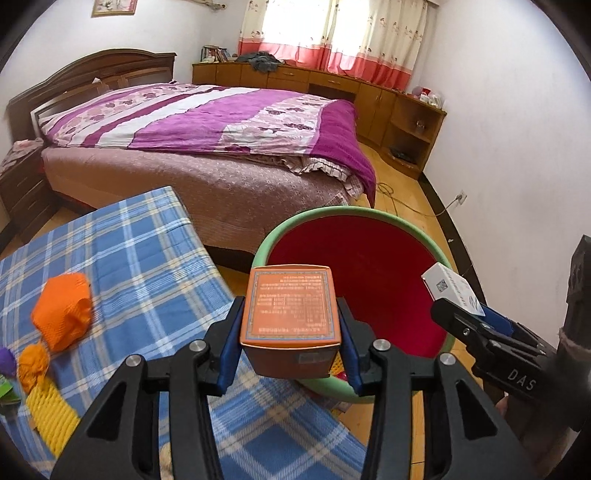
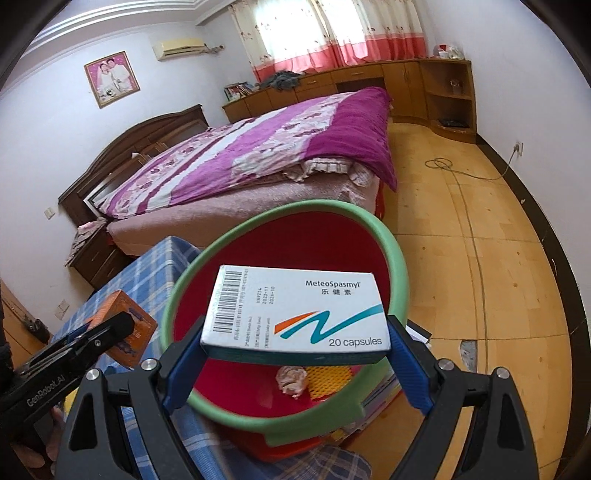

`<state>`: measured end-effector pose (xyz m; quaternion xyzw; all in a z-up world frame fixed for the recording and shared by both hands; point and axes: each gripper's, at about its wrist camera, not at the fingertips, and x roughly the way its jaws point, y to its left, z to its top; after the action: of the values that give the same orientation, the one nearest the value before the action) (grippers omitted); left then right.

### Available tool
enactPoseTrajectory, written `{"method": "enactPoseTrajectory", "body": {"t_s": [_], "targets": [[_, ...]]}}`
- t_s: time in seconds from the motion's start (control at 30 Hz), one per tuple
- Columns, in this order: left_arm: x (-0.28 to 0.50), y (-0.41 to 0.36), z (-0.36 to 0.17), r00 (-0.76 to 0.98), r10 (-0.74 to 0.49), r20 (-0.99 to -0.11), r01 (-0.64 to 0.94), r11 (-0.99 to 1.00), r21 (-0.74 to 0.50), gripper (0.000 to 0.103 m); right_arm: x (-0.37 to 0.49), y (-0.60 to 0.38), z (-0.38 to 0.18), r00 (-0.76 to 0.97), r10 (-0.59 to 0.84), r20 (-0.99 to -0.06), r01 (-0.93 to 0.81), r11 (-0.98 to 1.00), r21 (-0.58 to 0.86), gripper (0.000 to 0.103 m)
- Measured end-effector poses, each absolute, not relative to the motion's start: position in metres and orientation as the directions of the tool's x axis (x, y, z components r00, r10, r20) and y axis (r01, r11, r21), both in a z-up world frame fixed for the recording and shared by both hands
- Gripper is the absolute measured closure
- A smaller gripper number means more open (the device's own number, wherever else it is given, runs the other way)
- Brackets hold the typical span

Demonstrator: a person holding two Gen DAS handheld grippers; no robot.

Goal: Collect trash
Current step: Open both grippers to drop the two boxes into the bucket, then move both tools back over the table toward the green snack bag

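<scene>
A bed with a purple and floral quilt fills the far half of the room, its dark wooden headboard against the wall and a run of low wooden cabinets under the curtained window. In the foreground stands a table under a blue plaid cloth, and just beside its edge, on the yellow floor, sits a red waste bin with a green rim.

In the bin's bottom lie a crumpled wad of paper and a piece of yellow foam netting.

On the cloth, in the left wrist view, rest an orange foam net sleeve, a smaller orange wad and a strip of yellow netting.

The left gripper is clamped on an orange carton, its blue pads pressing both long sides; the carton hangs at the near edge of the bin, over the rim.

The right gripper grips a white medicine box, printed "MeteoSpasmyl" and "20 capsules", by its two short ends, jaws spread wide to span it. The box is held flat above the bin's open mouth.
</scene>
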<state>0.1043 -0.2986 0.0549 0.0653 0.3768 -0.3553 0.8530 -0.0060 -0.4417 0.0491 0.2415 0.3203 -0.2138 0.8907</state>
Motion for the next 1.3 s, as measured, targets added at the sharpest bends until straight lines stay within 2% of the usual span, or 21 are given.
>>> {"method": "enactPoseTrajectory", "body": {"t_s": [0.37,0.5,0.63,1.3], "targets": [[0.107,-0.319,0.048,0.425,-0.601,-0.676,0.695,0.696,-0.182,0.056,-0.006,-0.453,0.038,0.698,-0.215,-0.683,0.542,0.782,0.307,0.01],[0.103,-0.323,0.054,0.437,-0.61,-0.661,0.711,0.685,-0.161,0.049,-0.013,-0.454,0.041,0.71,-0.221,-0.669,0.541,0.779,0.317,0.009],[0.102,-0.321,0.057,0.446,-0.607,-0.658,0.704,0.692,-0.161,0.049,-0.019,-0.453,0.044,0.716,-0.226,-0.661,0.544,0.774,0.324,0.009],[0.085,-0.244,0.071,0.508,-0.528,-0.68,0.578,0.795,-0.185,0.049,-0.026,-0.414,0.065,0.742,-0.186,-0.643,0.49,0.806,0.332,0.009]]}}
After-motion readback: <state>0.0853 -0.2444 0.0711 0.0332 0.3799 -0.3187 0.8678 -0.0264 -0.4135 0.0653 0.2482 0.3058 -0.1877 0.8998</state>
